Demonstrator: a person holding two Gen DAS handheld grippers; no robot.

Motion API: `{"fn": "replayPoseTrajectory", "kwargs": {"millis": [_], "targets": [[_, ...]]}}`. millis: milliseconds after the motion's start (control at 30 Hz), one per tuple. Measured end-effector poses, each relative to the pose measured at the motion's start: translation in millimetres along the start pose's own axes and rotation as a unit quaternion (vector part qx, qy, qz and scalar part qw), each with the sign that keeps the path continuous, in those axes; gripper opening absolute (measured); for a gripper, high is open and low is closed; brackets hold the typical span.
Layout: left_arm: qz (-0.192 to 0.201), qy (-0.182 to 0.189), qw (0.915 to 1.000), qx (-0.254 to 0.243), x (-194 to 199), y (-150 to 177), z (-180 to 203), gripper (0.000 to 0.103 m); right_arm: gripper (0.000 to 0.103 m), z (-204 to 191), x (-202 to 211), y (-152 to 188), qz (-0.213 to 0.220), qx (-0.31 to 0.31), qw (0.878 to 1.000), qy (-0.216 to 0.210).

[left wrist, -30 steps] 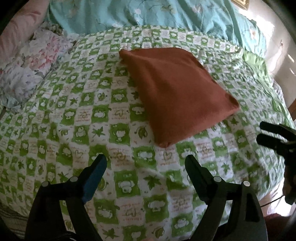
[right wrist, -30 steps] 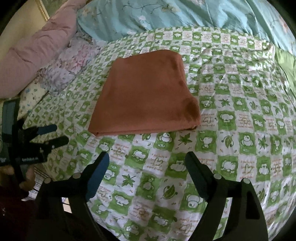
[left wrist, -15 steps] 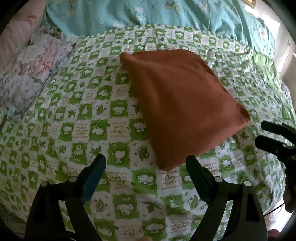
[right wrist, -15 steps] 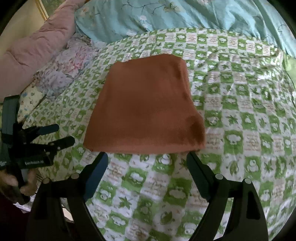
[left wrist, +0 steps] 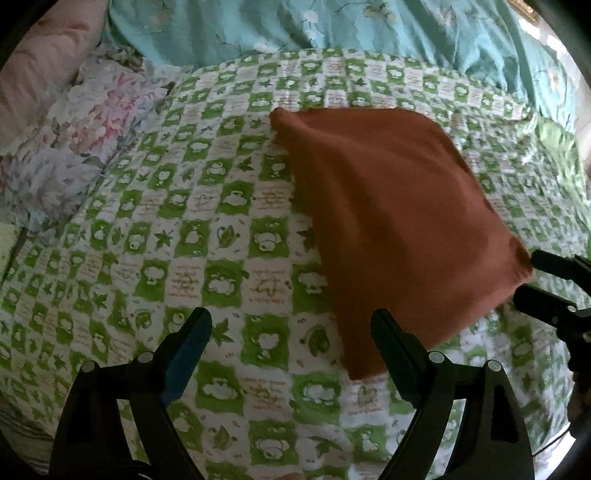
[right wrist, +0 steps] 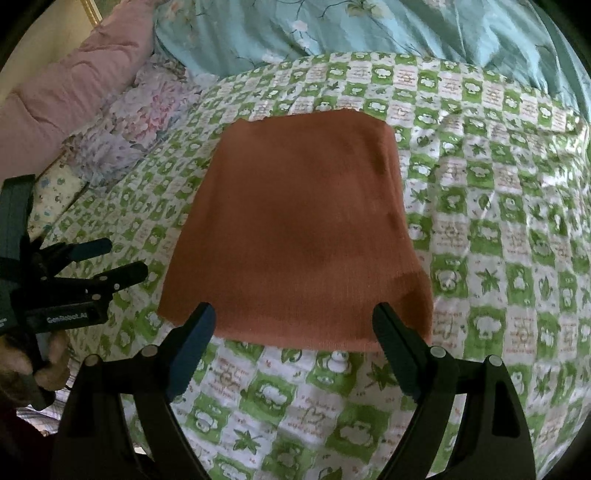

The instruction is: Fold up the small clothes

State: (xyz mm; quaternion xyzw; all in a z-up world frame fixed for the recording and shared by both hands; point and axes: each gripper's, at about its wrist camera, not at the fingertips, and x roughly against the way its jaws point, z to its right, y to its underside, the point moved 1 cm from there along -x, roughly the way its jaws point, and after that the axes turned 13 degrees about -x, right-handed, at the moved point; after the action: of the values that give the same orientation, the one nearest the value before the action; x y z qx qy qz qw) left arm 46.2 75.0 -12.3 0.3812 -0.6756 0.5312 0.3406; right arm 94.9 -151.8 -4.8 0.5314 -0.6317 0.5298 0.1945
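Observation:
A rust-brown folded garment (left wrist: 388, 221) lies flat on a green-and-white checked bedspread (left wrist: 184, 240); it also shows in the right wrist view (right wrist: 295, 240). My left gripper (left wrist: 291, 328) is open and empty, just short of the garment's near left corner. My right gripper (right wrist: 293, 325) is open and empty, its fingers straddling the garment's near edge. The right gripper also shows at the right edge of the left wrist view (left wrist: 546, 284), at the garment's near right corner. The left gripper shows in the right wrist view (right wrist: 110, 258), left of the garment.
A teal floral quilt (right wrist: 369, 33) lies bunched at the back of the bed. A floral pillow (left wrist: 74, 147) and a pink pillow (right wrist: 62, 99) lie at the left. The bed edge is near at the lower left.
Both grippers have moved forward toward the garment, which now looks larger. The right gripper's fingers now reach its near edge. Both stay open.

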Motion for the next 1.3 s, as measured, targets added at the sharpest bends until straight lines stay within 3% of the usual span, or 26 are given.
{"fn": "replayPoseTrajectory", "kwargs": {"millis": [367, 767, 1300], "targets": [[-0.015, -0.014, 0.9998, -0.007, -15, -15, -2, 0.088, 0.087, -4, -17, -19, -0.016, 0.004, 1.0, 0.003], [-0.01, -0.003, 0.9999, -0.008, -21, -31, -2, 0.088, 0.087, 1, -24, -37, -0.015, -0.001, 1.0, 0.001], [-0.014, 0.006, 0.9996, -0.025, -26, -33, 0, 0.088, 0.087, 4, -33, -37, -0.036, -0.009, 0.999, -0.002]]}}
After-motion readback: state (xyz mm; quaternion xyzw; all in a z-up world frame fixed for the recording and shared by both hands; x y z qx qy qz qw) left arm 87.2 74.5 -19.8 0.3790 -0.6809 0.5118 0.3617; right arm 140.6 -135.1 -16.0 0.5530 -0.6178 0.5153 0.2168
